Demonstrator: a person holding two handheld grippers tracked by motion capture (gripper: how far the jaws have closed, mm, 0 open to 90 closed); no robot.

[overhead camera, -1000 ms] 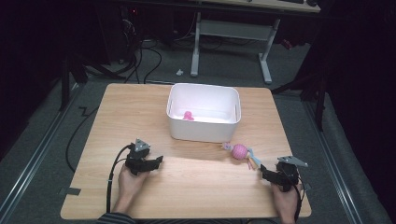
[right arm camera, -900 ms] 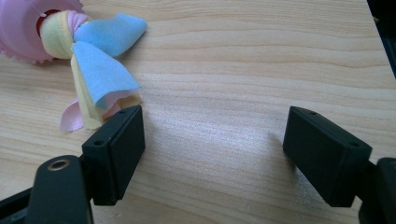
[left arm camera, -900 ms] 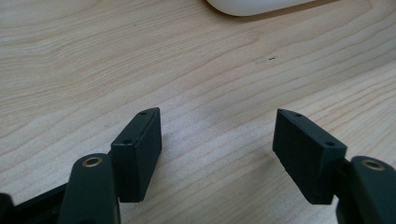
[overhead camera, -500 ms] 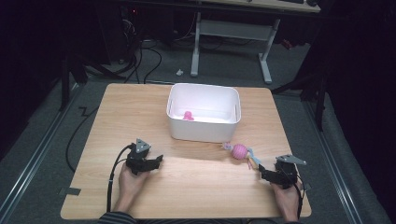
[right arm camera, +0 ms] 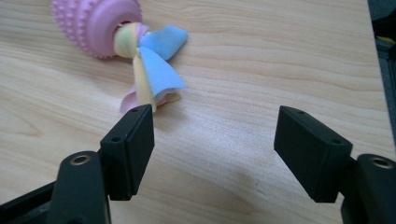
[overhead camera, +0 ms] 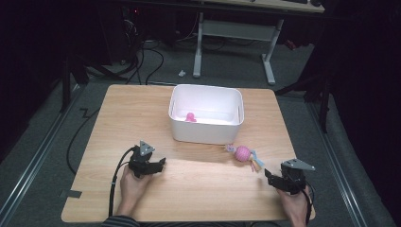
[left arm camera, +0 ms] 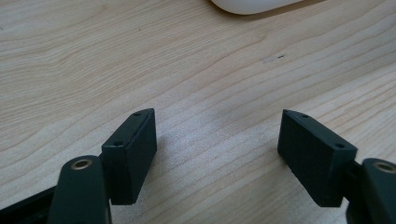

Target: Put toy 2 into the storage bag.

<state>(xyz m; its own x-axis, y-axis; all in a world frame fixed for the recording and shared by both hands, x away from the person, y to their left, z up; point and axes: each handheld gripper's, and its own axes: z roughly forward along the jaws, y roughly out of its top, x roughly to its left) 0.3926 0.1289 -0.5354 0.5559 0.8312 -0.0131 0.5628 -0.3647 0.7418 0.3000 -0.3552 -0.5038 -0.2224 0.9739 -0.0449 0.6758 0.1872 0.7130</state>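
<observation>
Both grippers' jaws have just shifted: right gripper [right arm camera: 212, 154] narrowing, left gripper [left arm camera: 217, 156] widening.
Each gapes empty; the pink toy [right arm camera: 100, 25] lies just ahead, likely bound for the white bin [overhead camera: 206, 135].

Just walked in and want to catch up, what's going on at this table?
A person holds a gripper in each hand over a wooden table. The right gripper, jaws apart and just closing, sits beside a pink knobbly ball toy with fabric tails, not gripping it. The left gripper is open over bare wood. A white bin holds a small pink toy.
</observation>
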